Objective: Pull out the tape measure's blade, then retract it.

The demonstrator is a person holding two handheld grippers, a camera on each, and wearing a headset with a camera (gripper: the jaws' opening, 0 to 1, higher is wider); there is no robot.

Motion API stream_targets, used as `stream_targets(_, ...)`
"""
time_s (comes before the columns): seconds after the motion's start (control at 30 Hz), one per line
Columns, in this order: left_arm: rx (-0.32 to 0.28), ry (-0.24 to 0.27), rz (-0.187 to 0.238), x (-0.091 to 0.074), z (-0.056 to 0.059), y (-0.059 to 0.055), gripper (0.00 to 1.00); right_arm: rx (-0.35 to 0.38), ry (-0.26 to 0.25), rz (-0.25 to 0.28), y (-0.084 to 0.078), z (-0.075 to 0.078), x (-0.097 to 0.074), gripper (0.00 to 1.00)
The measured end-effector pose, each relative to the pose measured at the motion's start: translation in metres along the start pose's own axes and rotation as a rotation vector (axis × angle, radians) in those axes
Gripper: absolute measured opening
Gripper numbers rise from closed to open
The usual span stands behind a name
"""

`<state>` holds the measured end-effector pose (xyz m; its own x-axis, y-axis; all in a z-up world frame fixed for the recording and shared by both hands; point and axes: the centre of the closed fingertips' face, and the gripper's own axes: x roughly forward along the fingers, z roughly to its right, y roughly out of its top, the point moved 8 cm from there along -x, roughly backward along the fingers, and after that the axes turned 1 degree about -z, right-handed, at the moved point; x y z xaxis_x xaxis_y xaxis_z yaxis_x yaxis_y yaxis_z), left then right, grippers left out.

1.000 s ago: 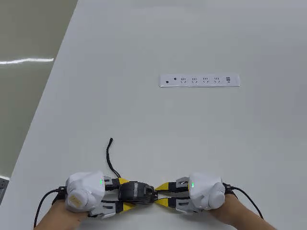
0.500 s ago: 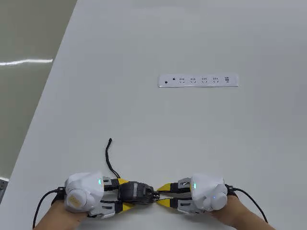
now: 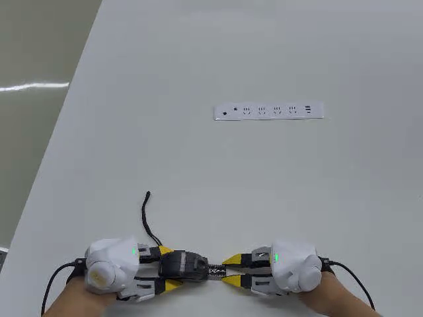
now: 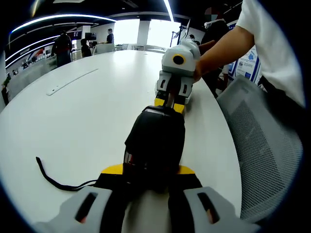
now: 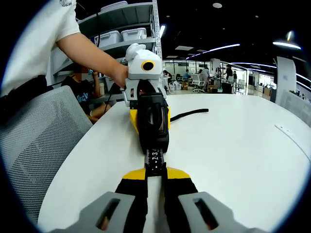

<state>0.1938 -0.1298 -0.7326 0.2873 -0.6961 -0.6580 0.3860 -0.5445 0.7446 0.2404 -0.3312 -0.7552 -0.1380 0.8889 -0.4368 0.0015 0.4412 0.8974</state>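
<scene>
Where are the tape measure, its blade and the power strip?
Black tape measure (image 3: 182,265): head view, case top.
Numbered metal blade (image 5: 155,158): right gripper view, printed numbers.
Long white power strip (image 3: 268,111): head view, middle.

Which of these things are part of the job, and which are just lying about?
In use: the tape measure, clamped in the left gripper; its blade, a short way out, pinched by the right gripper.
Lying about: the power strip, farther back on the table; the black strap, trailing loose beside the left gripper.
</scene>
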Motion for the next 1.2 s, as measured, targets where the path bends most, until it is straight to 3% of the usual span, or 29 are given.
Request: stream_targets(1.2, -0.013, 0.006, 0.006, 0.000, 0.000, 0.001, 0.29, 0.057, -0.027, 0.000, -0.021, -0.006, -0.056, 0.09)
